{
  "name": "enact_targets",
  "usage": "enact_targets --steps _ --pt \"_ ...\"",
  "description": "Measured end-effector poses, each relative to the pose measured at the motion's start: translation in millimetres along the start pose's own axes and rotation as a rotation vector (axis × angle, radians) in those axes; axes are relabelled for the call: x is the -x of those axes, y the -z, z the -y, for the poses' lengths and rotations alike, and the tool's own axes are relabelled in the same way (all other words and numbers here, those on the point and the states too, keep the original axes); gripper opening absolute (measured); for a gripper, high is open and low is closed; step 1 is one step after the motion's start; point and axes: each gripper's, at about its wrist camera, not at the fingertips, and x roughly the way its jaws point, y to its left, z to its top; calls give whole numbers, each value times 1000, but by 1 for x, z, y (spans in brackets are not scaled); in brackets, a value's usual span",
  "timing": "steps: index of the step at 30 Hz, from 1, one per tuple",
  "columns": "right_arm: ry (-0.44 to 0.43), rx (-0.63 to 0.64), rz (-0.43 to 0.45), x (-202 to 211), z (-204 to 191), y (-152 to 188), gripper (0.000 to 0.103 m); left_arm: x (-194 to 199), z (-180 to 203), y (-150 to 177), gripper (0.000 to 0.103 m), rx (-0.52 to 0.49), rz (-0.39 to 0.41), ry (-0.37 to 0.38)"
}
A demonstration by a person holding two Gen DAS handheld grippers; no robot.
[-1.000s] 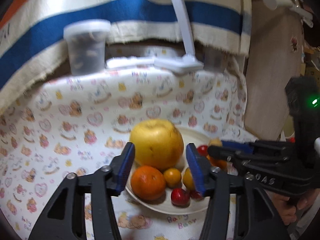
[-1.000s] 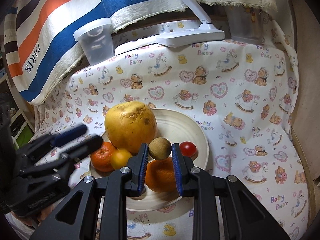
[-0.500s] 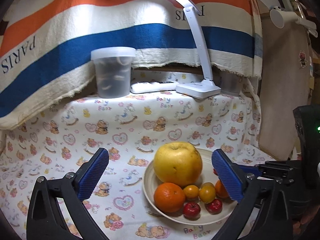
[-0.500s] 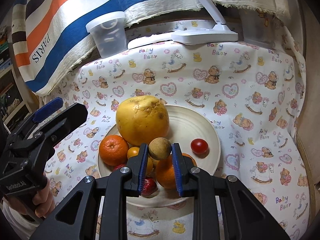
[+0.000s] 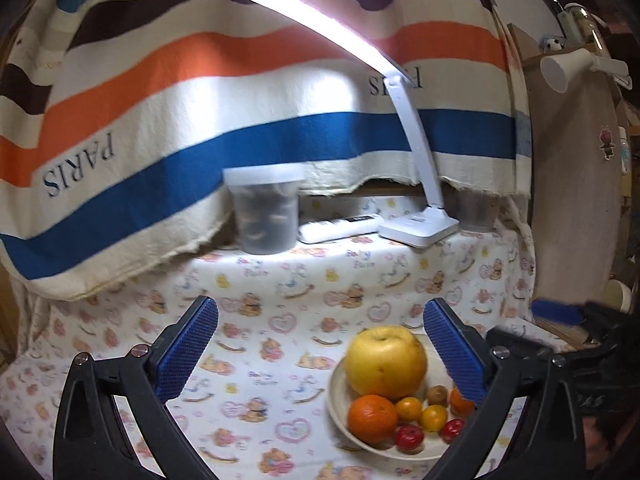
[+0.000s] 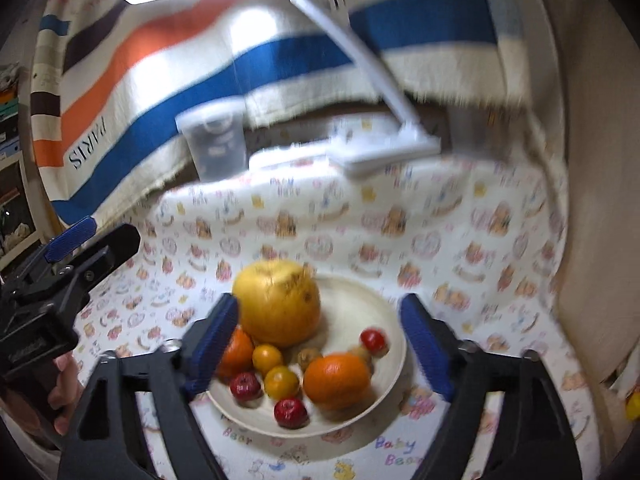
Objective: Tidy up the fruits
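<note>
A cream plate (image 6: 380, 312) on the bear-print cloth holds a big yellow fruit (image 6: 280, 304), two oranges (image 6: 336, 380), small yellow and red fruits and a brown kiwi (image 6: 308, 357). It also shows in the left wrist view (image 5: 336, 380), with the yellow fruit (image 5: 386, 362) and kiwi (image 5: 437, 395). My right gripper (image 6: 320, 344) is open and empty, raised above the plate. My left gripper (image 5: 320, 348) is open and empty, raised to the plate's left. Each gripper shows at the edge of the other's view.
A lidded clear tub (image 5: 264, 212), a white remote (image 5: 340, 228) and a lit white desk lamp (image 5: 418, 228) stand at the back under a striped hanging cloth (image 5: 160, 120). A wooden board (image 5: 572, 200) stands at the right.
The right gripper opened and let the kiwi go onto the plate, then drew back and up. The left gripper opened wide and pulled back up and to the left.
</note>
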Motion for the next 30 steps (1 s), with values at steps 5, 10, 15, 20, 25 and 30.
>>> enact_targets --steps 5,10,15,20,25,30 --pt "-17 9 73 21 -6 -7 103 23 -15 2 102 12 41 -39" --pt "-6 -37 148 38 -6 -6 103 35 -20 12 102 5 32 -16" --pt "17 -36 162 39 -8 -2 103 40 -15 21 102 -34 29 -9" --pt "57 -13 179 33 -12 9 103 29 -12 36 102 -54 -3 4" --pt "86 14 154 19 -17 21 103 26 -13 49 102 -59 -17 15" --pt "98 40 141 10 -23 30 103 26 -15 52 102 -39 -19 10"
